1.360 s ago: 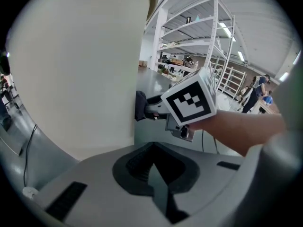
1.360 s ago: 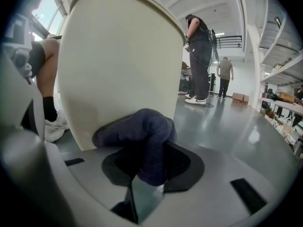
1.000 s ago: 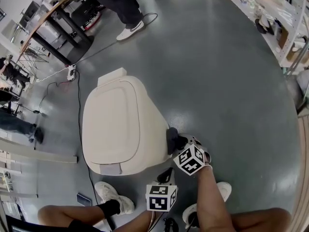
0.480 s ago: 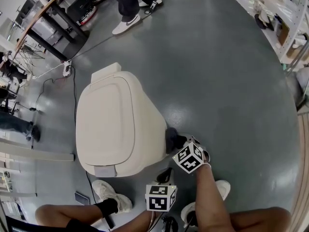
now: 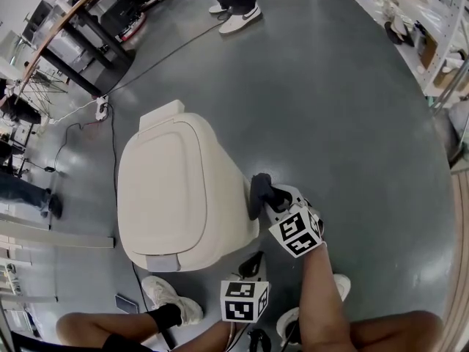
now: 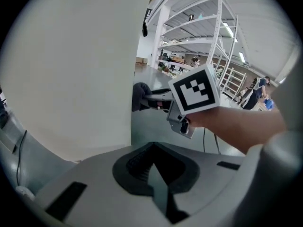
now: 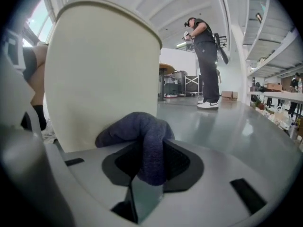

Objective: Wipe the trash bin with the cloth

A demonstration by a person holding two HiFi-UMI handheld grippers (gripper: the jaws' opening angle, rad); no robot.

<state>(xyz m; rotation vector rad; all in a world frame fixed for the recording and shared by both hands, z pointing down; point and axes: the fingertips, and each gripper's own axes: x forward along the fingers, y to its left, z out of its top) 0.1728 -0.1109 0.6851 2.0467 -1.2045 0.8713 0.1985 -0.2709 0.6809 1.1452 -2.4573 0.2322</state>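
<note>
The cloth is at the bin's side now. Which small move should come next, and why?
Probably slide the right gripper along the trash bin's side wall: its jaws clamp the dark cloth, which touches that wall at one spot only.

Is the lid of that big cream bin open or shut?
Shut. In the head view the lid lies flat on top of the trash bin, with no gap showing.

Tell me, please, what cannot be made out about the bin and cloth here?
- Trash bin inside: all views, shut lid covers it.
- Bin's base: head view, its own body overhangs it.
- Cloth wiping face: right gripper view, its own bunched folds hide it.
- Bin's top: left gripper view, cut off at the edge.
</note>
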